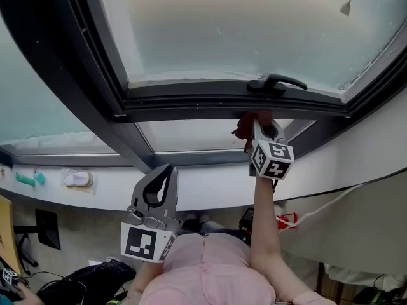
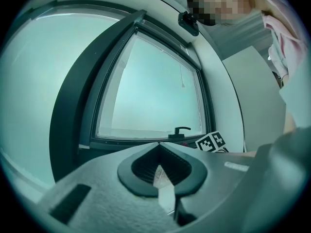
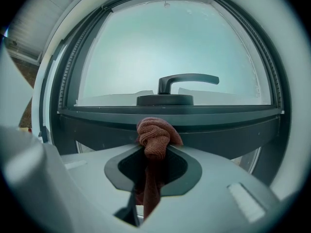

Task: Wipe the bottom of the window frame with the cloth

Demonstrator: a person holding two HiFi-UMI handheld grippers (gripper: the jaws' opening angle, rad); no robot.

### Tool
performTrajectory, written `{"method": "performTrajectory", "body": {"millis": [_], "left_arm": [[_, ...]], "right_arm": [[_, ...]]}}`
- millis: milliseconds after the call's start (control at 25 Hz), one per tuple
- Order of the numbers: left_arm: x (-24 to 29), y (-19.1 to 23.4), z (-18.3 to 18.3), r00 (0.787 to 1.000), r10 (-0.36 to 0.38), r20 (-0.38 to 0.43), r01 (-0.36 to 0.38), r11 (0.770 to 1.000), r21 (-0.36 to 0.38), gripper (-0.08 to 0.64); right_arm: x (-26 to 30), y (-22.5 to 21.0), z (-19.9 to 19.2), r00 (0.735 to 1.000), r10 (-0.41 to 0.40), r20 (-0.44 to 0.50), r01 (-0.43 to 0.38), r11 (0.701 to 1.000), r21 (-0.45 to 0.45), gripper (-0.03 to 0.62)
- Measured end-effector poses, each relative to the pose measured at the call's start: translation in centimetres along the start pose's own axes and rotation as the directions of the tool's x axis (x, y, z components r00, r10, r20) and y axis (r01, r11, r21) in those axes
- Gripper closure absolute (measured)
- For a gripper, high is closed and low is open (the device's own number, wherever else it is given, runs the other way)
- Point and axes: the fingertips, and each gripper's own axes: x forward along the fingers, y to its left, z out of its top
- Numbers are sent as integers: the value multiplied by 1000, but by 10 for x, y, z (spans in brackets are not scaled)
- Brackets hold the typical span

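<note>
A reddish-brown cloth [image 3: 154, 136] is bunched at the tips of my right gripper [image 3: 156, 143], which is shut on it. In the head view the cloth [image 1: 249, 124] touches the dark bottom rail of the window frame [image 1: 210, 104], just below the black handle [image 1: 277, 82]. The right gripper [image 1: 259, 127] reaches up to that rail. My left gripper [image 1: 160, 178] hangs lower and to the left, away from the window, its jaws shut with nothing between them. In the left gripper view the window frame [image 2: 136, 142] lies ahead, and the left gripper [image 2: 158, 144] is short of it.
A dark vertical mullion [image 1: 95, 88] divides the panes at left. A white sill [image 1: 210, 186] runs below the glass, with a small white object [image 1: 77, 179] and a teal item [image 1: 30, 179] at its left. A white wall [image 1: 369, 151] rises at right. A pull cord weight [image 1: 346, 7] hangs top right.
</note>
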Motion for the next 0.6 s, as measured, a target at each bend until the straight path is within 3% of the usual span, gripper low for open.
{"method": "performTrajectory", "body": {"millis": [320, 600], "left_arm": [[-25, 26, -3, 999, 41, -13, -41, 999, -6, 566], [-27, 25, 4, 999, 37, 14, -37, 999, -3, 566]], "right_arm": [[-1, 1, -1, 999, -32, -1, 32, 999, -19, 520], [4, 3, 3, 996, 86, -14, -87, 994, -59, 520]]}}
